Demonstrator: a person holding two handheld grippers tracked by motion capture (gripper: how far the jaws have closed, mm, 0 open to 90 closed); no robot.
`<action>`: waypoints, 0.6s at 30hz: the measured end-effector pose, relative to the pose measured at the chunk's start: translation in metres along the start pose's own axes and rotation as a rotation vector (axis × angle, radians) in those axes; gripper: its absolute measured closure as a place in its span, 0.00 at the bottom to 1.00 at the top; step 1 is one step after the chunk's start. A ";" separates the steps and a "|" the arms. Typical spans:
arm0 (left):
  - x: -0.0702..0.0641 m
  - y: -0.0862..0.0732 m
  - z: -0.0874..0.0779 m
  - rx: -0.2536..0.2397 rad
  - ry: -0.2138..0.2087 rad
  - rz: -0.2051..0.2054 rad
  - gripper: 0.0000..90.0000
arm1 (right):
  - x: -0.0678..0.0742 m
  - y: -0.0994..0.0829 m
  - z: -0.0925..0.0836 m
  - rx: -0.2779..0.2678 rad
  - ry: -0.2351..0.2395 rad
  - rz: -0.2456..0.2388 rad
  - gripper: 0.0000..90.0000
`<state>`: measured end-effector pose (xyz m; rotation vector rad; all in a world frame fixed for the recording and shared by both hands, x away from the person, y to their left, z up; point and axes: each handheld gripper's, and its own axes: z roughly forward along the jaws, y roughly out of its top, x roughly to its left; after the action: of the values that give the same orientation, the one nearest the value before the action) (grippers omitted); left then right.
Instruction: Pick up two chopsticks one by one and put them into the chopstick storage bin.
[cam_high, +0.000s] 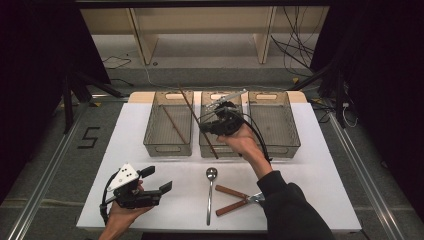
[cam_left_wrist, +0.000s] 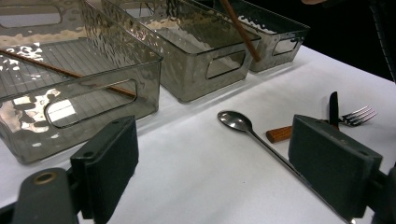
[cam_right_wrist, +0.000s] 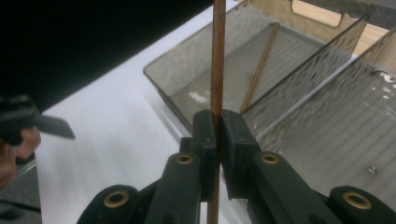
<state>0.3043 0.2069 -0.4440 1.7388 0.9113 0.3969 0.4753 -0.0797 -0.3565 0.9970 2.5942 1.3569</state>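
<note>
My right gripper (cam_high: 206, 125) (cam_right_wrist: 217, 117) is shut on a brown chopstick (cam_high: 191, 111) (cam_right_wrist: 218, 56), which slants over the left bin (cam_high: 167, 148) and the middle bin (cam_high: 204, 147). In the left gripper view that chopstick (cam_left_wrist: 240, 30) hangs above the middle bin (cam_left_wrist: 196, 74). A second chopstick (cam_high: 174, 125) (cam_right_wrist: 259, 70) (cam_left_wrist: 56, 70) lies on the left bin's floor. My left gripper (cam_high: 159, 179) (cam_left_wrist: 224, 163) rests open at the table's front left, nothing between its jaws.
A third grey bin (cam_high: 285, 147) (cam_left_wrist: 280, 44) stands at the back right. A metal spoon (cam_high: 210, 192) (cam_left_wrist: 236, 120) lies at the front middle. Right of it lie a wooden-handled knife (cam_high: 231, 191) (cam_left_wrist: 333, 109) and a fork (cam_high: 257, 198) (cam_left_wrist: 357, 115).
</note>
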 end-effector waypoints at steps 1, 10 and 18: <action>0.000 0.000 0.000 0.001 -0.001 0.001 0.17 | 0.000 0.002 0.002 -0.004 -0.003 0.002 0.95; 0.000 0.000 -0.001 -0.003 -0.003 0.002 0.17 | 0.004 0.022 0.020 -0.036 -0.016 0.031 0.95; 0.000 0.000 -0.001 -0.005 -0.005 0.000 0.17 | 0.006 0.035 0.033 -0.050 -0.020 0.047 0.95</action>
<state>0.3039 0.2077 -0.4433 1.7351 0.9060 0.3948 0.4997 -0.0384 -0.3497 1.0654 2.5250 1.4070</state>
